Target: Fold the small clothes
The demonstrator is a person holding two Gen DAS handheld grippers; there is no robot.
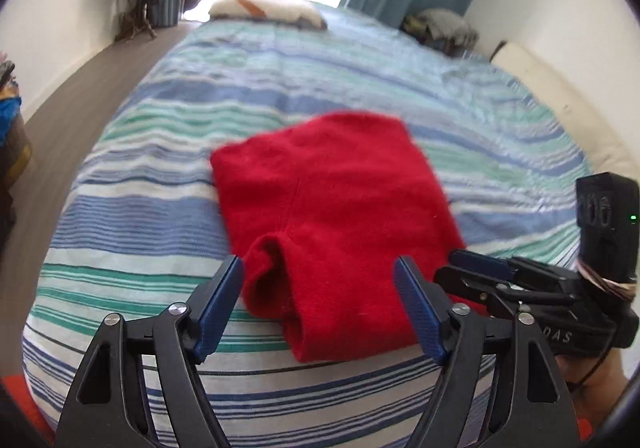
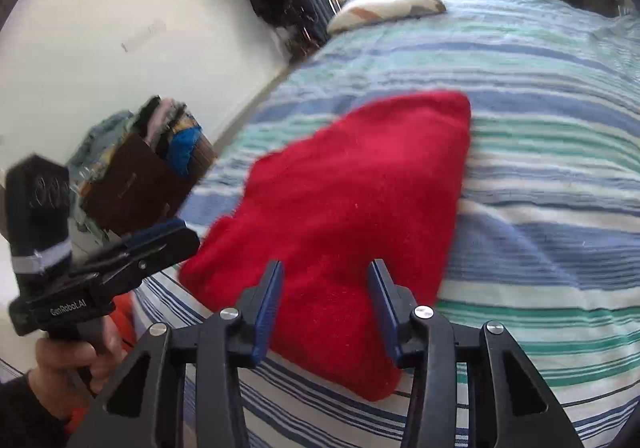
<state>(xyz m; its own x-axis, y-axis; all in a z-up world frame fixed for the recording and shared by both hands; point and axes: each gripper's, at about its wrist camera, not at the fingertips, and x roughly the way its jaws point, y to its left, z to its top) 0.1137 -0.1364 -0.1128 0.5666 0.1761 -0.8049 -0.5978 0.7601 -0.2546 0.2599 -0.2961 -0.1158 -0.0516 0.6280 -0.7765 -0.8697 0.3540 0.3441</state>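
My left claw (image 1: 319, 308) hangs wide open over the near edge of the red shorts (image 1: 332, 200), gripping nothing; a leg opening sits just ahead, between its blue pads (image 1: 418, 312). The shorts lie flat on the striped bed (image 1: 160, 168), spreading away toward the pillow (image 1: 266, 10). To the right, my other claw (image 2: 326, 306) is open too, less widely, empty, poised above the shorts' near right part, cloth showing between and past its fingers.
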